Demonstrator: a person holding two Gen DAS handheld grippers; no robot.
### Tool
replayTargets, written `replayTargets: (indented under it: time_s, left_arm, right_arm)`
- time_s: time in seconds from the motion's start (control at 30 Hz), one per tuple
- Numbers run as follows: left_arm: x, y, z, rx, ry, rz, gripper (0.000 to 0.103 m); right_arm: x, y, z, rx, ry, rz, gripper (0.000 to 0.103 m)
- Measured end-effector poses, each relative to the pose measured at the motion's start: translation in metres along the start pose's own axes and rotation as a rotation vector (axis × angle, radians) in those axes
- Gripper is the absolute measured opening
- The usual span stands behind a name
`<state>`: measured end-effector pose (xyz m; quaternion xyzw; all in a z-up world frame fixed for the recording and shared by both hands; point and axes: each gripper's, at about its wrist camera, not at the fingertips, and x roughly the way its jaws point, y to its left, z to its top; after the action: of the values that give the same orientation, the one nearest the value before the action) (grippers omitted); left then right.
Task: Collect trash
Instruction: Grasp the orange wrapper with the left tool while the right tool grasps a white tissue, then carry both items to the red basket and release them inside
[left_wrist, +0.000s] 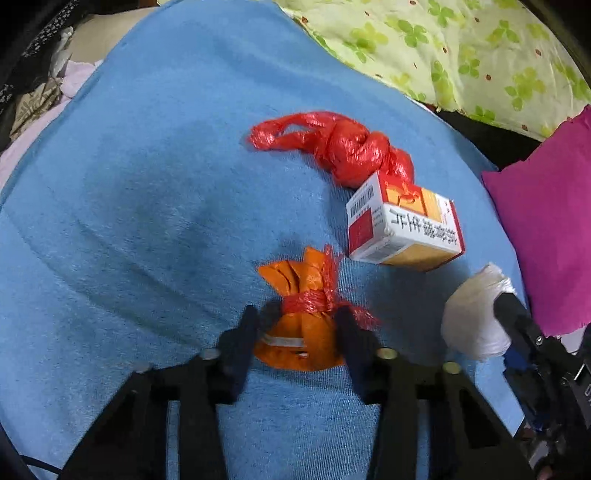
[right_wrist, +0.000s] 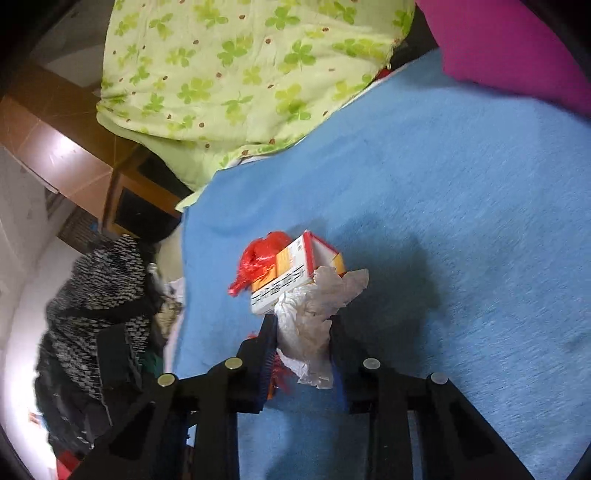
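Orange wrapping tied with a red strip forms the small bundle (left_wrist: 301, 325) that is framed by the left tongs (left_wrist: 299, 325). The bundle lies on the blue blanket (left_wrist: 147, 203) between the two black fingers (left_wrist: 240, 343); the right-hand finger is seen against its side, while a narrow gap seems to remain at the other, so a firm grip cannot be confirmed.

White crumpled plastic (right_wrist: 306, 328) is clamped by the right tongs (right_wrist: 304, 332), with both fingers pressed on it. In the left wrist view the same white wad (left_wrist: 472, 317) is seen near the blanket's right edge, with the right tongs (left_wrist: 502, 299) on it.

Just beyond the orange bundle, a red, white and orange carton (left_wrist: 402, 225) is found tilted on the blanket, one corner nearly touching the bundle's red strip. A knotted red plastic bag (left_wrist: 343, 147) is lying against the carton's far end.

Past the blanket's far edge a green clover-print quilt (left_wrist: 461, 48) is spread, and a magenta cloth (left_wrist: 546, 229) is lying at the right edge. In the right wrist view, dark patterned clothing (right_wrist: 99, 295) is heaped off the blanket's left edge.
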<state>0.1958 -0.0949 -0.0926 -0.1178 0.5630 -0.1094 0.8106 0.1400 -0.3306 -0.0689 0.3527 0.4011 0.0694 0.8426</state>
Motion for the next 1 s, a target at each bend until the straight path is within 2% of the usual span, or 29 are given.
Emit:
replayTargets:
  time_s: [0.1,0.17,0.33,0.43,0.53,0.7,0.8,1.0]
  left_arm:
    - [0.000,0.005,-0.003,-0.018,-0.009,0.014,0.031]
    - [-0.007,0.006,-0.003,-0.005,-0.035,0.046,0.030]
    - [-0.040,0.008,-0.011,-0.001,-0.124,0.059,0.029]
    - [-0.069,0.005,-0.031,0.004,-0.186,0.075,0.029]
    - [-0.104,0.002,-0.066,0.037,-0.262,0.129,0.029]
    - [-0.166,-0.005,-0.121,0.086,-0.377,0.159,0.029]
    - [-0.204,-0.015,-0.146,0.105,-0.425,0.127,0.029]
    - [-0.264,-0.049,-0.192,0.169,-0.518,0.095,0.029]
  right_arm:
    - [-0.002,0.002,0.000,-0.006,-0.007,0.007,0.029]
    - [-0.004,0.003,0.000,-0.013,-0.015,0.004,0.029]
    - [-0.013,0.008,-0.001,-0.018,-0.049,0.044,0.029]
    - [-0.026,0.011,-0.007,-0.017,-0.080,0.085,0.029]
    - [-0.048,0.023,-0.012,-0.029,-0.138,0.106,0.029]
    - [-0.125,0.055,-0.039,-0.111,-0.245,0.158,0.029]
    - [-0.186,0.069,-0.069,-0.192,-0.314,0.134,0.029]
    - [-0.296,0.073,-0.098,-0.257,-0.400,0.080,0.029]
